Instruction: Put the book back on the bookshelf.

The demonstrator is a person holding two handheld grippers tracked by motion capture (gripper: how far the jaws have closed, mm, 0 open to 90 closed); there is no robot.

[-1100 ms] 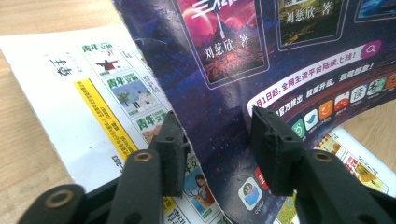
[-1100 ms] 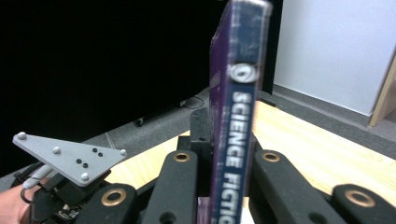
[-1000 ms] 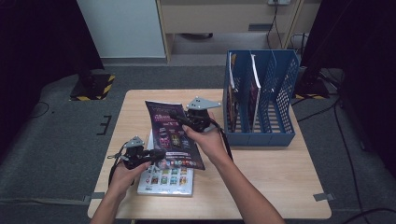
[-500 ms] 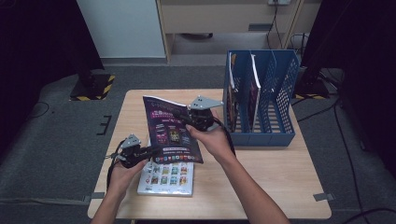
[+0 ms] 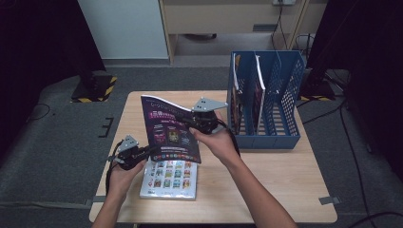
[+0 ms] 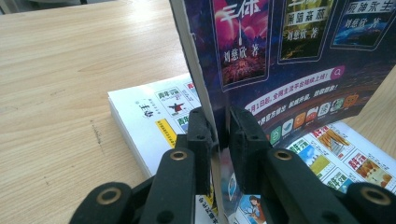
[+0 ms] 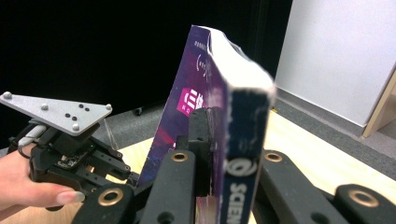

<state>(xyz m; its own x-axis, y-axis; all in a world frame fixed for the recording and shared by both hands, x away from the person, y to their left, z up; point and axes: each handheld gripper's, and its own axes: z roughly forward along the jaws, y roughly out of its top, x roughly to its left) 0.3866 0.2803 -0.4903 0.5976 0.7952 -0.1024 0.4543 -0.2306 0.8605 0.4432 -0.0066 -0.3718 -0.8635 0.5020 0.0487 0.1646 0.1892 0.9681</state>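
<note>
While clamped by right gripper (image 5: 197, 124) at its spine and by just-closed left gripper (image 5: 151, 151) at seven o'clock, magazine (image 5: 171, 130) tilted above tabletop (image 5: 266, 190).

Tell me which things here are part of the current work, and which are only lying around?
In use: purple magazine, left gripper, right gripper; both jaws clamp it, the left having just closed.
Lying about: white magazine on the table, blue file rack.
</note>
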